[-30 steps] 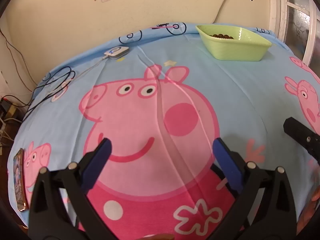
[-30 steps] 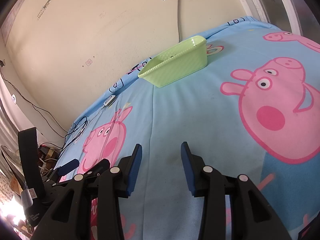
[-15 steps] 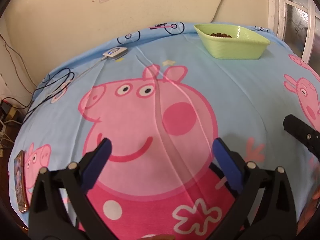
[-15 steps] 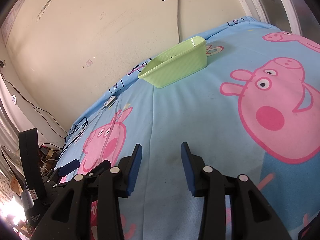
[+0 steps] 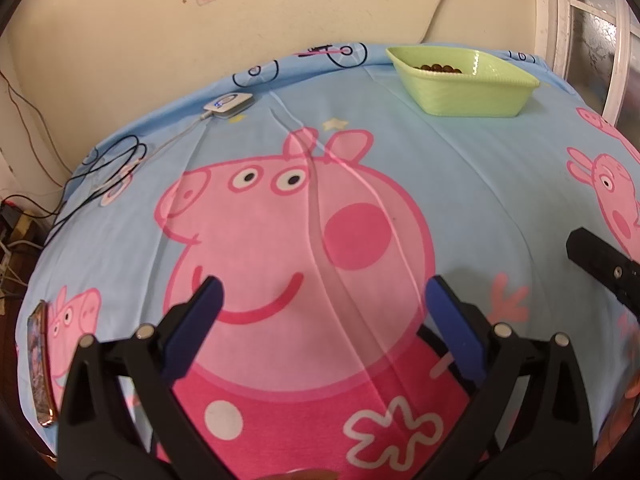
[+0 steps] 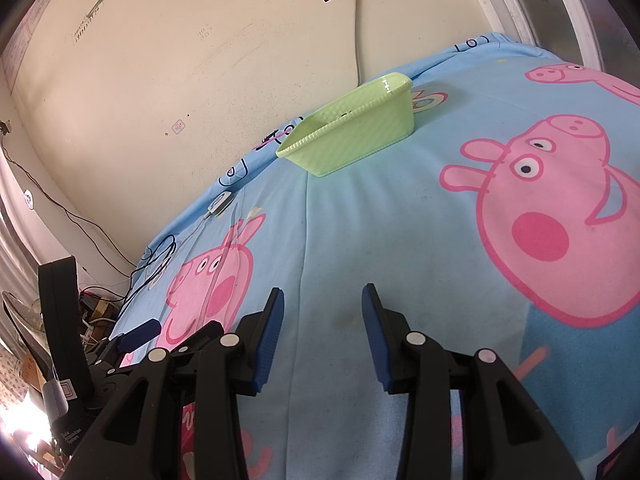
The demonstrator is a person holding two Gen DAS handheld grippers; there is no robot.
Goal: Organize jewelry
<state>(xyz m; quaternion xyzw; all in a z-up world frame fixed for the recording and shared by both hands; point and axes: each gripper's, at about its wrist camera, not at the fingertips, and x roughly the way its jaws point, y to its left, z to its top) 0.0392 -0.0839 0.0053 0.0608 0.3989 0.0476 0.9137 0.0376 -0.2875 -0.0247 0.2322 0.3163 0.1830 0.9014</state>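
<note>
A light green basket (image 5: 464, 84) stands at the far right of the bed, with brown beads (image 5: 438, 67) lying inside it. It also shows in the right wrist view (image 6: 352, 140), from the side. My left gripper (image 5: 322, 296) is open and empty, low over the pink pig print. My right gripper (image 6: 322, 304) is open and empty over blue sheet, well short of the basket. The left gripper's fingers (image 6: 140, 332) show at the lower left of the right wrist view.
A blue cartoon sheet (image 5: 460, 184) covers the bed. A small white device (image 5: 228, 104) with its cable and black wires (image 5: 108, 168) lies at the far left. A phone (image 5: 38, 360) lies at the left edge. A wall stands behind the bed.
The left gripper's view has shifted slightly; the basket sits a little further left in it. The right gripper has barely moved. Both stay open.
</note>
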